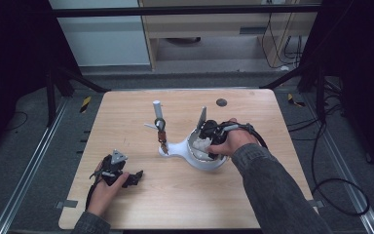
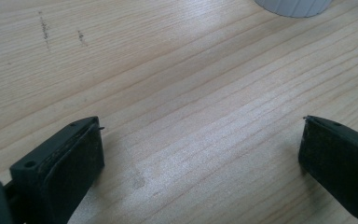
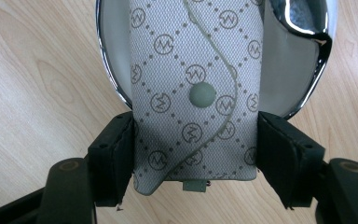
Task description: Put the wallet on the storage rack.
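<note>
At about seven o'clock on the light wooden table [image 1: 175, 195], the person's left hand [image 1: 102, 187] holds the left gripper [image 1: 132, 178] low over the wood, pointing toward three o'clock. In the left gripper view its two black fingers [image 2: 70, 158] stand wide apart with nothing but bare wood grain between them, and the ribbed edge of a white object [image 2: 292, 6] shows at one o'clock.

Near the table's centre stands a white plastic stand with a flat teardrop base [image 1: 173, 149]. A white upright post [image 1: 156, 109] rises just behind the base at eleven o'clock. A small dark ring with a reddish-brown piece hanging below it [image 1: 161, 130] sits on the stand; what it is cannot be told at this size.

Just right of centre, at about three o'clock from the stand, is a round white bowl with a shiny chrome rim [image 1: 205, 160], joined to or touching the stand's base. The person's right hand [image 1: 233, 141], in a grey sleeve [image 1: 272, 190], holds the right gripper [image 1: 203, 142] over the bowl. In the right gripper view its black fingers [image 3: 114, 156] are clamped on the two sides of a grey fabric key pouch printed with circled monograms and dotted diamonds [image 3: 193, 93], which has a grey snap button [image 3: 201, 94] on its curved flap. The pouch's far end lies over the bowl's white inside, its near end over the rim at six o'clock.
</note>
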